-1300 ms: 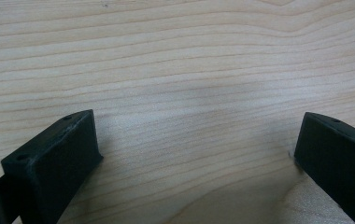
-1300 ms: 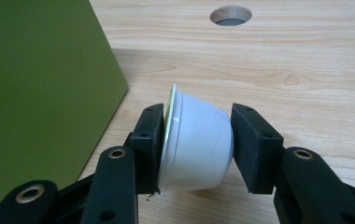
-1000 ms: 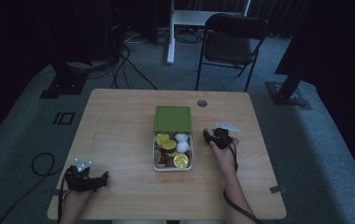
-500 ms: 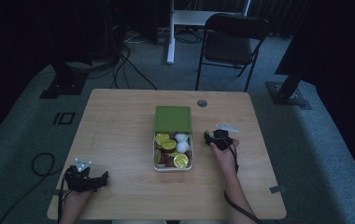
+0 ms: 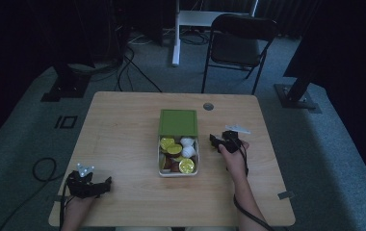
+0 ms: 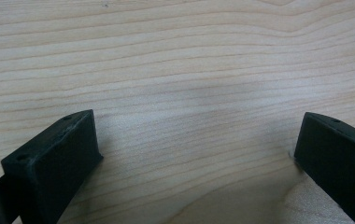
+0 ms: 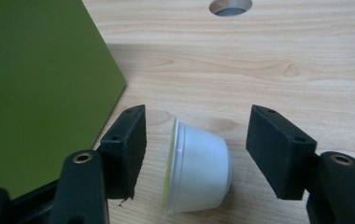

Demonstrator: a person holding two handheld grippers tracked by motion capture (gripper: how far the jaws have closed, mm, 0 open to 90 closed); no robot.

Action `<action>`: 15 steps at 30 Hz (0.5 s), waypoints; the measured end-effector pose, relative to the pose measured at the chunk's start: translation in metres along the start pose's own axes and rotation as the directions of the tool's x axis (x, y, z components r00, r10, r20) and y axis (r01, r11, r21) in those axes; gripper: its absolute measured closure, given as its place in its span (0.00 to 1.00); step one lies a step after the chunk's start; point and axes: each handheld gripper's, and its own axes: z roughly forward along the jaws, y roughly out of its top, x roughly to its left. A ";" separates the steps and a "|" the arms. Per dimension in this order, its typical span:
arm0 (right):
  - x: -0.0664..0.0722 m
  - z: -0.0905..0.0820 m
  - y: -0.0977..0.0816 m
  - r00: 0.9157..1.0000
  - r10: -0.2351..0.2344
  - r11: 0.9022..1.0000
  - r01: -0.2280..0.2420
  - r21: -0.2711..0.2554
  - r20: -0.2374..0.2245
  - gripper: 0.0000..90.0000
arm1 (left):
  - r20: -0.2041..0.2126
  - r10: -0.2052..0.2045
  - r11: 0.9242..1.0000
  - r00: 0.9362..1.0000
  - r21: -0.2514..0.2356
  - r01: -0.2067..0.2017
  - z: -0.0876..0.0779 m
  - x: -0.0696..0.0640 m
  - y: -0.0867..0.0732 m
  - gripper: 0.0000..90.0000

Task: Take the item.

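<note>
I have the right claw (image 7: pixel 196 154) low over the table (image 5: pixel 123 125), just right of the box (image 5: pixel 178 168), and its jaws have just been opening. A white cup (image 7: pixel 196 175) lies on its side between them, yellow lid end toward the left jaw, rounded bottom toward the right one. There is a gap on the right side and, as far as I can see, a sliver on the left too, so nothing presses on it: the claw stands parted around the cup, not gripping it. I read this as a release, the cup set down on the wood beside the green lid (image 7: pixel 35 88).

What matters for the next move is the cup's axis. It runs jaw to jaw, across the claw, and the cup rests on its curved wall, so it may roll toward or away from me if I nudge it. To pull out cleanly I would lift straight up, or back along the jaws, without swinging sideways.

In the high view the right claw (image 5: pixel 225 142) sits close to the box, where the other cups (image 5: pixel 176 153) are packed in. The left claw (image 5: pixel 90 185) rests at the near left corner, well apart from all of it; its jaws stand wide with bare wood between them (image 6: pixel 189 154). The right hand is clearly the nearer for anything to do with this cup.
</note>
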 end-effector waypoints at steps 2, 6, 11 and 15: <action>0.000 -0.005 0.003 1.000 -0.003 1.000 0.003 -0.010 -0.003 0.38 | 0.000 0.000 1.000 1.000 0.000 0.000 0.000 0.000 0.000 0.00; -0.002 -0.013 0.007 1.000 -0.010 0.999 0.009 -0.031 -0.022 0.34 | 0.000 0.000 1.000 1.000 0.000 0.000 0.000 0.000 0.000 0.00; -0.008 -0.025 0.009 0.999 -0.025 0.999 0.024 -0.044 -0.025 0.31 | 0.000 0.000 1.000 1.000 0.000 0.000 0.000 0.000 0.000 0.00; -0.014 -0.033 0.006 0.999 -0.024 0.999 0.023 -0.047 -0.021 0.26 | 0.000 0.000 1.000 1.000 0.000 0.000 0.000 0.000 0.000 0.00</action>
